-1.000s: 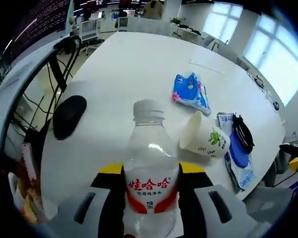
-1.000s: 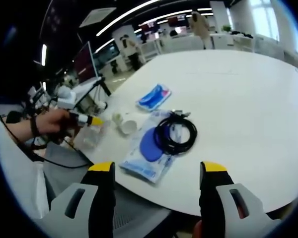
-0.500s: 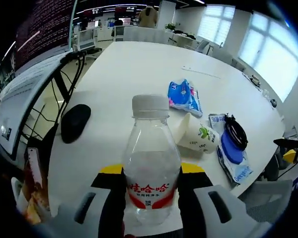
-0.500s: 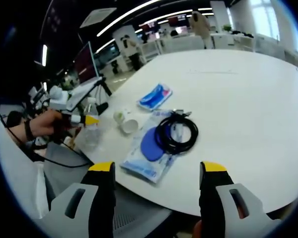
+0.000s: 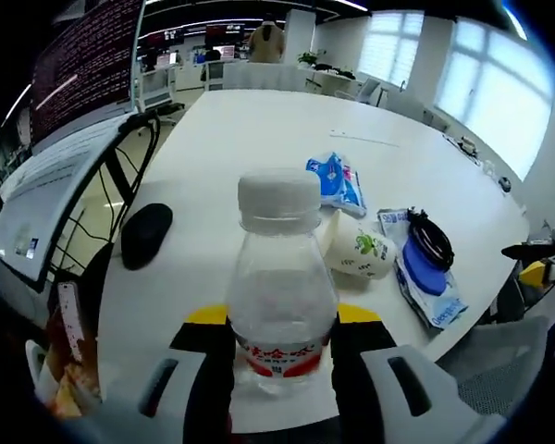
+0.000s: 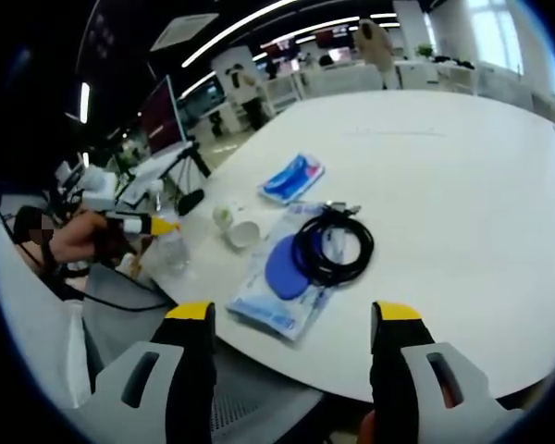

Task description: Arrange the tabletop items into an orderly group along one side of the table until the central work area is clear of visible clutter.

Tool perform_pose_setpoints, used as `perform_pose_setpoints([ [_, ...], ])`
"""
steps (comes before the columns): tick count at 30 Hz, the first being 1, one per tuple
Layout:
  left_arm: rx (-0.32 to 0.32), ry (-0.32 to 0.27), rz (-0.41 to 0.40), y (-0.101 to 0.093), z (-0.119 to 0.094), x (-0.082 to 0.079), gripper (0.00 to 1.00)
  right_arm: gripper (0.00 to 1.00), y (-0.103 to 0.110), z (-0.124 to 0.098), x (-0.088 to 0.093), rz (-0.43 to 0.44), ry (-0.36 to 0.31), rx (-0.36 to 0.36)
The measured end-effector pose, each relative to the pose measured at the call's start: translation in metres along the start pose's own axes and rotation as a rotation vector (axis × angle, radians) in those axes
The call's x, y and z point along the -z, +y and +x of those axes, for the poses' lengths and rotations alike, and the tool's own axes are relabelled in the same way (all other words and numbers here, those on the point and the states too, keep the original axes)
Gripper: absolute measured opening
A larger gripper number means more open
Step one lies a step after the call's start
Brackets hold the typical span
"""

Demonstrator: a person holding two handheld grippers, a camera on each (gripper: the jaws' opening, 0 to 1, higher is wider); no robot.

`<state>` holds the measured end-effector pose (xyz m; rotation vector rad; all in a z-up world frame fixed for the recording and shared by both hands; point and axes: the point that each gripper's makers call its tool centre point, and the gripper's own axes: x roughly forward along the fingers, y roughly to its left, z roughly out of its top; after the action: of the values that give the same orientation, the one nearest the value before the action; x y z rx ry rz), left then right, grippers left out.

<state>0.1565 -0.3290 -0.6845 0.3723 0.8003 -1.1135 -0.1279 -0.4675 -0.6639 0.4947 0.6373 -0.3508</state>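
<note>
A clear plastic water bottle (image 5: 279,296) with a white cap and red label stands upright between the jaws of my left gripper (image 5: 280,344), which is shut on it near the table's edge. From the right gripper view the same bottle (image 6: 169,252) shows at the left, held by the left gripper (image 6: 143,225) in a person's hand. A tipped paper cup (image 5: 356,250) (image 6: 236,225), a blue tissue pack (image 5: 333,178) (image 6: 292,177), a blue-and-white pouch (image 5: 427,277) (image 6: 287,277) and a coiled black cable (image 5: 430,239) (image 6: 333,247) lie on the white table (image 5: 259,129). My right gripper (image 6: 291,356) is open before the table edge.
A black mouse (image 5: 145,233) lies left of the bottle. A monitor (image 5: 55,176) on a stand with cables runs along the left table edge. A chair (image 6: 120,319) sits below the near edge. The far table (image 6: 444,148) is bare white surface.
The left gripper has drawn back with the bottle, so the table items look farther and more of the mouse side shows. The right gripper stays still and open.
</note>
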Motion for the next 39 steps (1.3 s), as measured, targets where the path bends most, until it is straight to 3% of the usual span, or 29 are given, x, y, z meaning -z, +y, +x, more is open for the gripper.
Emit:
perform_pose_setpoints([
  [16, -0.037, -0.022, 0.125, -0.005, -0.009, 0.025, 0.4, 0.66, 0.008, 0.005, 0.005, -0.003, 0.013, -0.015],
  [39, -0.051, -0.058, 0.113, -0.003, -0.002, 0.018, 0.39, 0.66, 0.011, 0.002, 0.005, -0.022, 0.024, -0.02],
])
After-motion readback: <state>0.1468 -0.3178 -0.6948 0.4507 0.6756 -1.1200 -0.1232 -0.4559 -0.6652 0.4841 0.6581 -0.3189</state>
